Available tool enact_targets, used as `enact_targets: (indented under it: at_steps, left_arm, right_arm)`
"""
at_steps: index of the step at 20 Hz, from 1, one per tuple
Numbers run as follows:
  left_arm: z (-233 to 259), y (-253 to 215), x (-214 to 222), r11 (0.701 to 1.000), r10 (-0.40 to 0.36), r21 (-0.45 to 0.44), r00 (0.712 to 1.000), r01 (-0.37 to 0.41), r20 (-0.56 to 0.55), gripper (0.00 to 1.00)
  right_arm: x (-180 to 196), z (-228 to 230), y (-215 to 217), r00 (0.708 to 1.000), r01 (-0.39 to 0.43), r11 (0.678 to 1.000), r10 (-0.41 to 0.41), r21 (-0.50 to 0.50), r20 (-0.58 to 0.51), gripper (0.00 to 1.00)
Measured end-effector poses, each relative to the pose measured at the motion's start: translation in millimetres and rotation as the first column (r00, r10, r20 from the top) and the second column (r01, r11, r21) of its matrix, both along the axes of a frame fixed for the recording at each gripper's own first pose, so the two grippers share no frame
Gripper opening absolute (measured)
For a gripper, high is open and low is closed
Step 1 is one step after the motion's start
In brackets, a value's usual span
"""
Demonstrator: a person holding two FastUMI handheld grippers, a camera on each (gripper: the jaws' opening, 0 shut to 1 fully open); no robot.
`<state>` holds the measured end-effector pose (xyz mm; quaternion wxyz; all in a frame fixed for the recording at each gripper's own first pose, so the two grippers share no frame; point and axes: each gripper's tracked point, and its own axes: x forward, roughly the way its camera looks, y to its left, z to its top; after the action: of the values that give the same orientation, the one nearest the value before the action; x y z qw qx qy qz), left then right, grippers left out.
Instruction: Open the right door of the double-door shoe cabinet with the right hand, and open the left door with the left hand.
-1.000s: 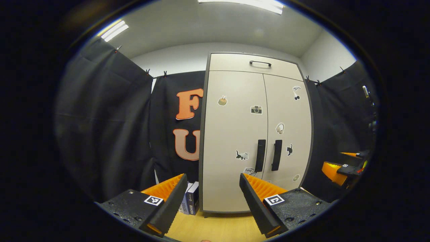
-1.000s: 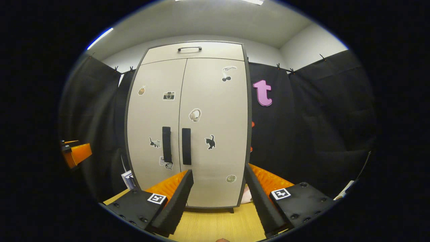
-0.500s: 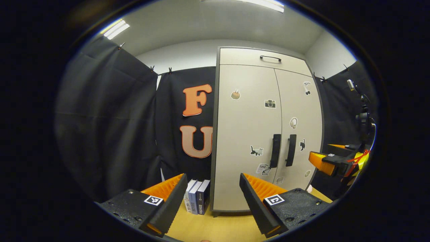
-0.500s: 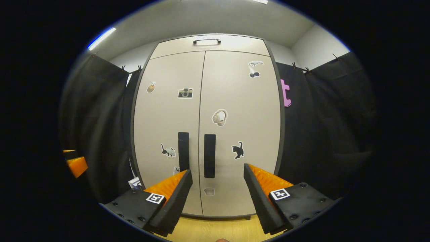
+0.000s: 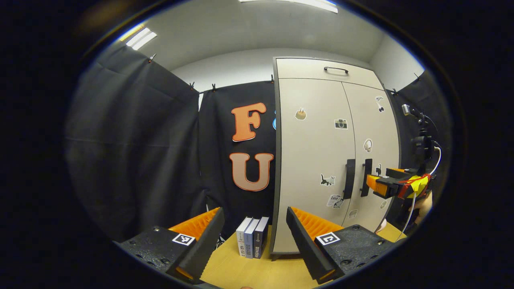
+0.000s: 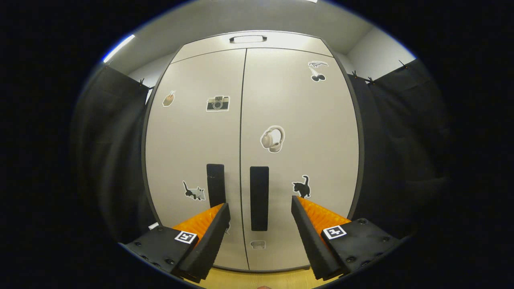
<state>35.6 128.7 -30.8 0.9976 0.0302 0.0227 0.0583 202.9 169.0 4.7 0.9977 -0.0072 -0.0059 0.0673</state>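
Left gripper (image 5: 253,245): fingers wide apart, holding nothing, facing the books (image 5: 252,237) at the cabinet's left side.
Shoe cabinet (image 6: 200,132): both doors closed (handles side by side at the centre seam).
Right gripper (image 6: 260,243): fingers wide apart, framing the right door handle (image 6: 259,198), not touching it.

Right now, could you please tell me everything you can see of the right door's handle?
The right door handle is a dark, upright bar, matte like plastic, low on the right door beside the centre seam, next to its twin on the left door. The door looks shut. The right gripper is open and lined up with the handle, which stands between its fingers, apparently not yet touched. A cat sticker sits to its right.
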Motion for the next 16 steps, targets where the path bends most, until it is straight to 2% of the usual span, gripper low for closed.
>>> enact_targets:
  at_steps: [4, 5, 6, 7, 8, 9, 10, 11, 12, 14, 15, 16]
  left_arm:
    - [-3.4, 13.0, -1.0, 1.0, 0.015, 0.012, 1.0, -0.015, -0.016, 0.94]
    - [-3.8, 14.5, -1.2, 1.0, 0.017, 0.011, 1.0, -0.017, -0.017, 0.94]
    - [-2.9, 17.1, -1.2, 1.0, 0.019, 0.008, 1.0, -0.019, -0.018, 0.94]
    - [-4.0, 19.0, -0.8, 1.0, 0.02, 0.006, 1.0, -0.02, -0.019, 0.94]
    - [-4.4, 21.0, -1.0, 1.0, 0.023, 0.006, 1.0, -0.023, -0.02, 0.94]
    - [-5.3, 23.7, -1.1, 1.0, 0.025, 0.009, 0.999, -0.025, -0.022, 0.94]
    - [-5.7, 25.7, -1.2, 1.0, 0.027, 0.014, 0.999, -0.027, -0.024, 0.94]
    - [-6.7, 27.0, -0.8, 0.999, 0.029, 0.018, 0.999, -0.028, -0.026, 0.94]
    - [-7.4, 28.0, -1.1, 0.999, 0.03, 0.019, 0.999, -0.03, -0.027, 0.94]
    - [-8.7, 30.7, -1.5, 0.999, 0.032, 0.019, 0.999, -0.032, -0.032, 0.94]
    - [-9.8, 32.1, -1.9, 0.999, 0.035, 0.019, 0.999, -0.034, -0.036, 0.94]
    - [-10.8, 33.3, -2.3, 0.999, 0.037, 0.022, 0.999, -0.036, -0.039, 0.94]
  right_arm:
    - [28.0, -5.0, 2.1, 1.0, 0.018, 1.0, -0.018, -0.018, -0.009, 0.98]
    - [33.6, -7.0, 3.0, 1.0, 0.019, 1.0, -0.019, -0.017, -0.014, 0.92]
    - [40.1, -10.7, 3.0, 0.999, 0.021, 1.0, -0.021, -0.01, -0.025, 0.93]
    - [45.4, -14.6, 4.4, 0.999, 0.018, 1.0, -0.018, 0.0, -0.043, 0.98]
    - [50.9, -19.4, 3.6, 0.998, 0.024, 1.0, -0.024, 0.008, -0.059, 0.97]
    - [55.3, -22.4, 2.3, 0.997, 0.031, 0.999, -0.03, 0.008, -0.07, 0.87]
    - [61.8, -26.1, 2.3, 0.997, 0.031, 1.0, -0.03, 0.004, -0.078, 0.93]
    - [65.5, -29.7, 2.5, 0.995, 0.031, 1.0, -0.031, 0.001, -0.09, 0.9]
    - [69.6, -33.5, 3.4, 0.994, 0.028, 1.0, -0.028, 0.001, -0.102, 0.83]
    - [73.1, -38.0, 5.7, 0.992, 0.028, 1.0, -0.027, 0.005, -0.12, 0.8]
    - [74.2, -35.5, 7.3, 0.994, 0.023, 1.0, -0.022, 0.001, -0.107, 0.68]
    - [73.0, -35.5, 6.8, 0.994, 0.026, 1.0, -0.027, -0.006, -0.106, 0.67]
